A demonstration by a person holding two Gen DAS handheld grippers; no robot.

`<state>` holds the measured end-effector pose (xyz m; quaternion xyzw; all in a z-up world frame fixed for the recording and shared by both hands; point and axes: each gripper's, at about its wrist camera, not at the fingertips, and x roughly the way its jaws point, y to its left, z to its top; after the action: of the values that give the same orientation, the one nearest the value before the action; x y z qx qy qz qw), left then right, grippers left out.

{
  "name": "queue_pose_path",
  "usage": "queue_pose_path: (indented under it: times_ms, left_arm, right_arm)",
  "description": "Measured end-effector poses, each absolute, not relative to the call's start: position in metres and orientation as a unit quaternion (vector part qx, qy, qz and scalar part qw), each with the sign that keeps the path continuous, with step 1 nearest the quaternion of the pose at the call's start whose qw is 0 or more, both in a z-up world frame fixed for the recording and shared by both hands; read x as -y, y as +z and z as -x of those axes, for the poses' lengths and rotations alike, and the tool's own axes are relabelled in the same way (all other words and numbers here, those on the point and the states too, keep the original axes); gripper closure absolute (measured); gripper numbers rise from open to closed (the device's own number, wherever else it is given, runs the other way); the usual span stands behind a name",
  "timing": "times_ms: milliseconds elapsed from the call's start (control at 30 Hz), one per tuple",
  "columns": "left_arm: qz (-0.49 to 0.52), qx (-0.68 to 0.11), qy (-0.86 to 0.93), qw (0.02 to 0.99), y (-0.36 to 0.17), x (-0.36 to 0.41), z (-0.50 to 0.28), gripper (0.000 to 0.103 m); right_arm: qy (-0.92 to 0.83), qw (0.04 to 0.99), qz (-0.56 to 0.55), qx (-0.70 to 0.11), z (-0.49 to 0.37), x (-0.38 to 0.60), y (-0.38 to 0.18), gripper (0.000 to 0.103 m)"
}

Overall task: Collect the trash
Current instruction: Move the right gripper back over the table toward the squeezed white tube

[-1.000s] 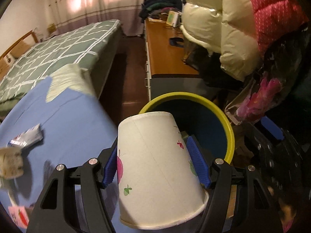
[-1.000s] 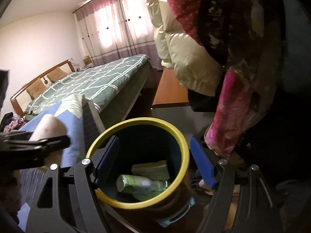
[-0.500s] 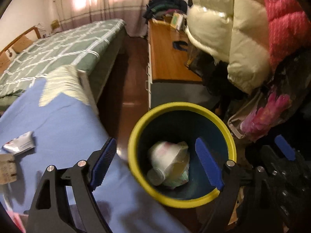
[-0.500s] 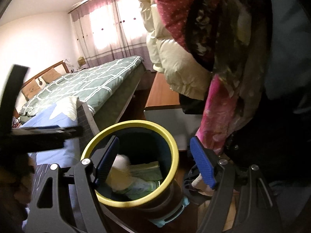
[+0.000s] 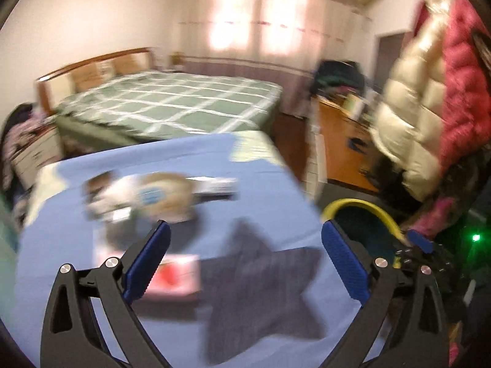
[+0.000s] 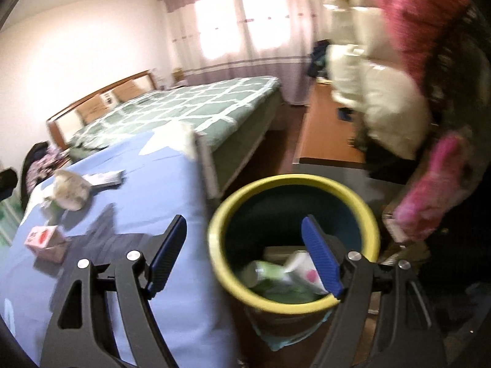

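Now one bin point(image 6: 291, 184) holds one paper cup point(image 6: 303, 271).

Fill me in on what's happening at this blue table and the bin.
A person is clearing trash with two handheld grippers. The paper cup now lies in the yellow-rimmed bin with other rubbish. The left gripper, its jaws just opened wide and empty, points over the blue table toward the crumpled wrappers. The right gripper hangs open and empty at the bin's edge. A small pink carton also waits on the table.
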<state>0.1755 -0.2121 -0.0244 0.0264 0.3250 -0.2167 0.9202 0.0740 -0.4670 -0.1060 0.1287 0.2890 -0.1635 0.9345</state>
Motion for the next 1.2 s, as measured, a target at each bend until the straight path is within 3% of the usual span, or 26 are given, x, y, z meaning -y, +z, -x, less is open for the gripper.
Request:
queue_pose_path:
  times_ms: [367,633,900,1200]
  left_arm:
    - [0.055,-0.337,-0.046,0.939,-0.049,0.021,-0.175,0.005]
    - [0.078,-0.331,-0.037,0.94,-0.062,-0.016,-0.172,0.005]
    - [0.097,-0.338,-0.035,0.936,-0.07,-0.03,-0.184,0.005]
    - [0.09,-0.348,-0.038,0.932,-0.074,-0.016,-0.194,0.005]
  right_arm:
    - [-0.032,0.946,-0.083,-0.313,-0.14,0.346,-0.093,0.03]
    - [-0.006,0.945,-0.043,-0.324,-0.191,0.281,-0.087,0.03]
    - [-0.054,0.925,-0.041,-0.375,-0.279,0.318,-0.111,0.03]
    - [-0.063,0.899,-0.12,-0.416,-0.339,0.352,-0.136,0.032]
